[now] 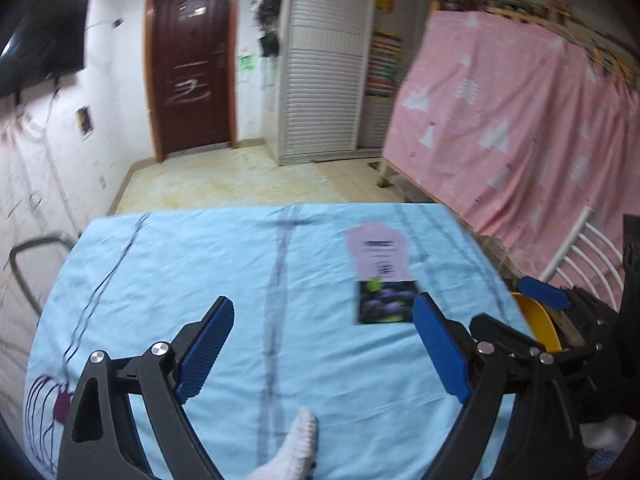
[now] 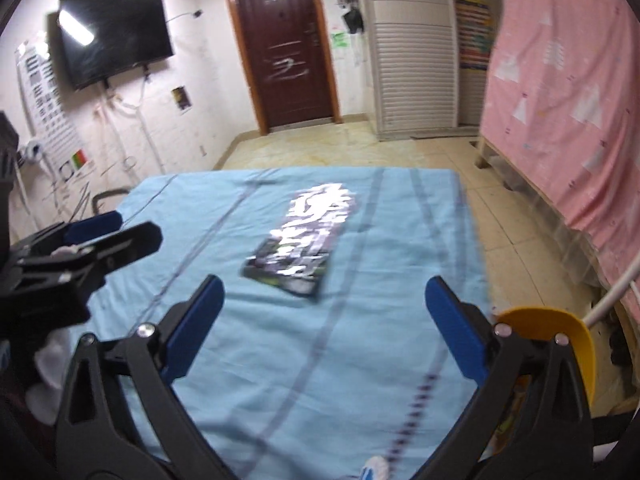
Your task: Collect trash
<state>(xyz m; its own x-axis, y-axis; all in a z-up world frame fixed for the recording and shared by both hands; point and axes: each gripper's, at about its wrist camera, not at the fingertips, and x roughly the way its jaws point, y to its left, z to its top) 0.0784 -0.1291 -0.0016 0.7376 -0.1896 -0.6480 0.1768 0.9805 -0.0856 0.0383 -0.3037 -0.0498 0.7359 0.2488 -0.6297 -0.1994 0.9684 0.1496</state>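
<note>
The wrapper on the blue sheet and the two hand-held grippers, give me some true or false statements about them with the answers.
1. The wrapper lies flat on the blue sheet. True.
2. The left hand-held gripper is clamped on the wrapper. False: its jaws stand open with nothing between them.
3. The right hand-held gripper is open and empty. True.
4. A yellow bin sits past the sheet's right edge. True.
5. The door at the far end stands wide open. False: it is closed.
</note>
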